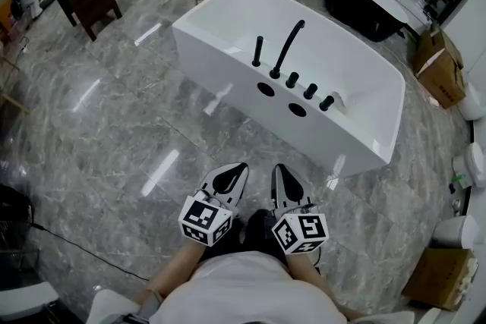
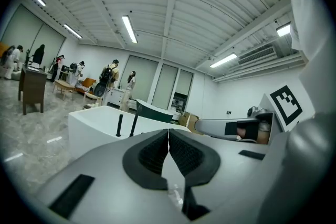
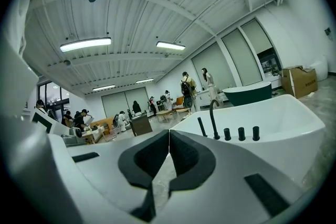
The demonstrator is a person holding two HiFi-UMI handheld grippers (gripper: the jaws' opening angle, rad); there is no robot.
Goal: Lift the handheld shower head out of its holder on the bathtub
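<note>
My left claw (image 1: 242,165) and right claw (image 1: 278,168) are pinched shut, empty; the shower head (image 1: 257,51) stands well ahead of them on the tub (image 1: 213,49) rim, probably stiff, slick and light, so I'd grip it mid-shaft

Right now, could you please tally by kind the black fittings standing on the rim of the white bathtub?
Shower head: 1
Spout: 1
Knobs: 3
Total: 5
</note>
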